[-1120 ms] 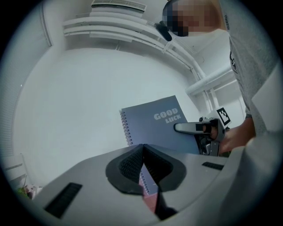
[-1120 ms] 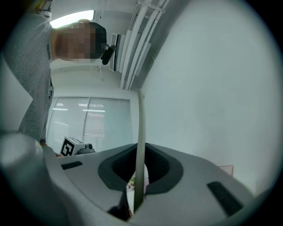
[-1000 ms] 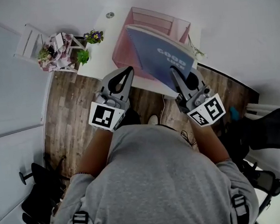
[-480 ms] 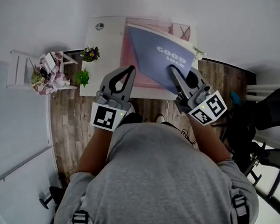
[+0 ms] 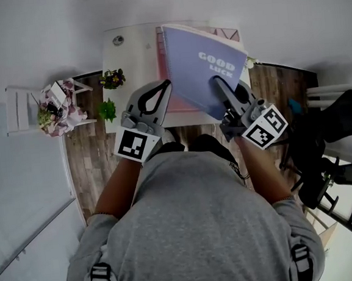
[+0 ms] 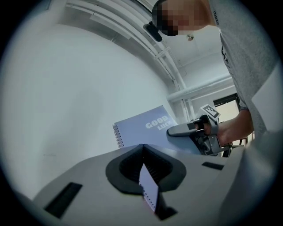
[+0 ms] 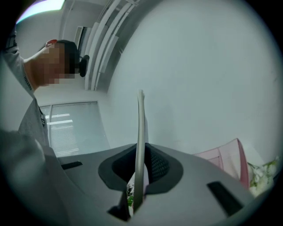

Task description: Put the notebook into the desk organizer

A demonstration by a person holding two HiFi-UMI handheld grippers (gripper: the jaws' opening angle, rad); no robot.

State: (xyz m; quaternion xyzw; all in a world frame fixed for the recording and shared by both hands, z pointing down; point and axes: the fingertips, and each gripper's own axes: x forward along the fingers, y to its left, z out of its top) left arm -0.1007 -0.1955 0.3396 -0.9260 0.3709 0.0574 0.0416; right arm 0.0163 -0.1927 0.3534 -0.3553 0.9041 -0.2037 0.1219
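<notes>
left gripper (image 5: 167, 82): jaws together, nothing between | right gripper (image 5: 219, 87): jaws clamped on notebook (image 5: 200, 58) near corner, cover running edge-on out past the tips | beyond tips: pink desk organizer (image 5: 161, 55) beneath notebook, on white desk (image 5: 129, 61); seated in a slot or not, cannot tell

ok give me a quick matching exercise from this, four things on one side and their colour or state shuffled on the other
Things:
1. notebook
2. desk organizer
3. table
4. right gripper

Colour or state:
a. white
b. shut on the notebook
c. pink
d. blue, "good luck" on the cover

Pairs: 1-d, 2-c, 3-a, 4-b
</notes>
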